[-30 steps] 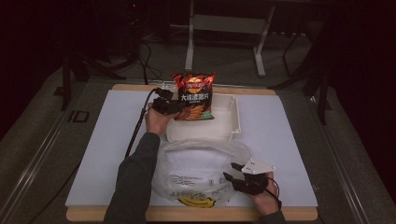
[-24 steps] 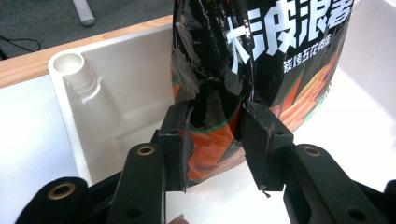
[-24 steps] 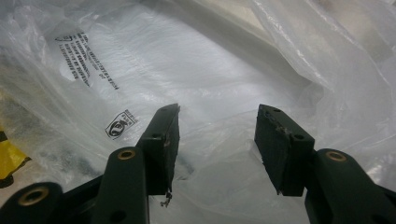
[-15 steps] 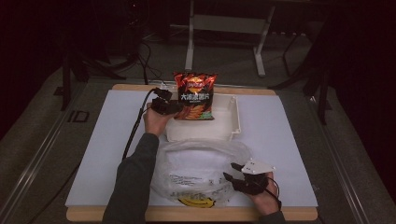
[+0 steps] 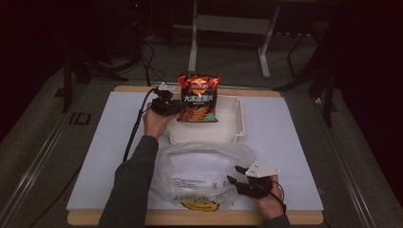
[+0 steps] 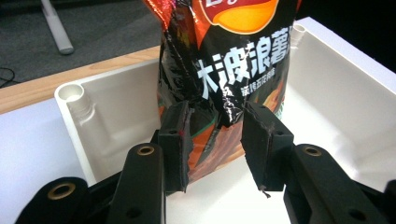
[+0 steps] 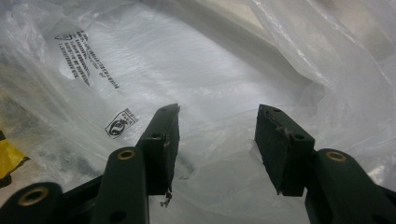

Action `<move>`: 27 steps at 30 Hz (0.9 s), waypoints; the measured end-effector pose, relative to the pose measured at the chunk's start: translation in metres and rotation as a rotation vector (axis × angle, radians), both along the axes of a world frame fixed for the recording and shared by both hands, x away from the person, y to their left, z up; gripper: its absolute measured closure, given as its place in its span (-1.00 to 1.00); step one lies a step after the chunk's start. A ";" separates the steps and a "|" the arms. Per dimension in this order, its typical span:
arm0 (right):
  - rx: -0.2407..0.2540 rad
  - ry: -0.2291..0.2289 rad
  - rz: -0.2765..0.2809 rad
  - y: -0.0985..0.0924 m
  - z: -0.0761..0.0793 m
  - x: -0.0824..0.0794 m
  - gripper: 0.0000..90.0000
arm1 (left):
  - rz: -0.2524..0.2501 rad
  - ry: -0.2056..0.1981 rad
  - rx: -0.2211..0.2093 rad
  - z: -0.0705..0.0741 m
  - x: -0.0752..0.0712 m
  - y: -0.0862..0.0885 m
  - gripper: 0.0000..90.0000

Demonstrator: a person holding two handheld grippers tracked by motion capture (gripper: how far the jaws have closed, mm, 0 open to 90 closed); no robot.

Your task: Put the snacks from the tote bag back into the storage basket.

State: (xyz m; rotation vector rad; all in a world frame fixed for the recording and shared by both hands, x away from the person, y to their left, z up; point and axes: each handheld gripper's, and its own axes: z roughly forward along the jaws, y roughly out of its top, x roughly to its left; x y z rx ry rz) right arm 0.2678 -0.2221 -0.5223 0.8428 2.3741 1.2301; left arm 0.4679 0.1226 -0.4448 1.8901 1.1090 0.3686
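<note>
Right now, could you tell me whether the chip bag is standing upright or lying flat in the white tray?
Upright. The chip bag stands on end in the white tray, its top above the rim, pinched between the left gripper's jaws.

Top of the chip bag (image 6: pixel 224 70) cut off by the upper edge of the left gripper view; lower middle hidden behind the tongs' pads (image 6: pixel 173 144), contact there hard to judge. Far corners of the white tray (image 6: pixel 107 116) lost past the right edge. Small print on the plastic bag (image 7: pixel 196 70) too blurred to read in the right gripper view, its contents veiled by cloudy folds. Yellow patch (image 7: pixel 8 158) cropped at the left edge, identity unclear. In the high view, both forearms cut by the bottom edge; left tongs (image 5: pixel 172 105) too small to tell grip; surroundings beyond the table (image 5: pixel 285 142) sunk in darkness.
</note>
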 end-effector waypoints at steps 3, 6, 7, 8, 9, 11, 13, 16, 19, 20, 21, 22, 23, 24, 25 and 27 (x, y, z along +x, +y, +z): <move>-0.002 -0.001 -0.001 0.000 0.000 0.000 0.10 | -0.015 -0.003 0.004 0.002 -0.002 0.001 0.39; -0.003 0.000 -0.001 0.000 0.000 0.000 0.10 | -0.031 -0.010 0.009 0.005 -0.006 0.000 0.40; -0.003 -0.001 0.000 0.000 0.000 0.000 0.10 | -0.036 -0.015 0.010 0.006 -0.007 0.000 0.40; -0.004 -0.001 0.000 0.000 0.000 0.000 0.10 | -0.042 -0.018 0.015 0.008 -0.008 0.000 0.40; -0.004 0.000 -0.001 0.001 0.000 0.000 0.10 | -0.046 -0.021 0.011 0.009 -0.010 0.000 0.40; -0.004 -0.001 0.001 0.001 0.000 0.000 0.10 | -0.057 -0.031 0.010 0.012 -0.012 -0.001 0.40; -0.005 -0.001 0.002 0.001 0.000 0.000 0.10 | -0.069 -0.037 0.015 0.014 -0.015 0.000 0.39; -0.006 -0.001 0.002 0.001 0.000 -0.001 0.10 | -0.079 -0.044 0.014 0.018 -0.018 0.000 0.39; -0.008 -0.002 0.003 0.001 0.000 0.000 0.10 | -0.091 -0.053 0.015 0.021 -0.022 0.001 0.38; -0.008 -0.003 0.003 0.001 0.000 0.000 0.10 | -0.094 -0.056 0.014 0.022 -0.024 0.000 0.38; -0.008 -0.003 0.003 0.001 0.000 0.000 0.10 | -0.099 -0.060 0.014 0.024 -0.025 0.001 0.37; -0.008 -0.002 0.003 0.002 0.000 0.000 0.10 | -0.103 -0.062 0.011 0.025 -0.027 0.000 0.37; -0.008 -0.003 0.003 0.002 0.000 -0.001 0.10 | -0.109 -0.065 0.012 0.025 -0.028 0.000 0.37; -0.009 -0.003 0.003 0.002 0.000 -0.001 0.10 | -0.115 -0.070 0.016 0.026 -0.030 0.000 0.37; -0.010 -0.003 0.003 0.002 0.000 -0.001 0.10 | -0.119 -0.075 0.016 0.027 -0.032 -0.001 0.37; -0.009 -0.002 0.003 0.002 0.000 -0.001 0.10 | -0.128 -0.081 0.008 0.028 -0.036 -0.001 0.37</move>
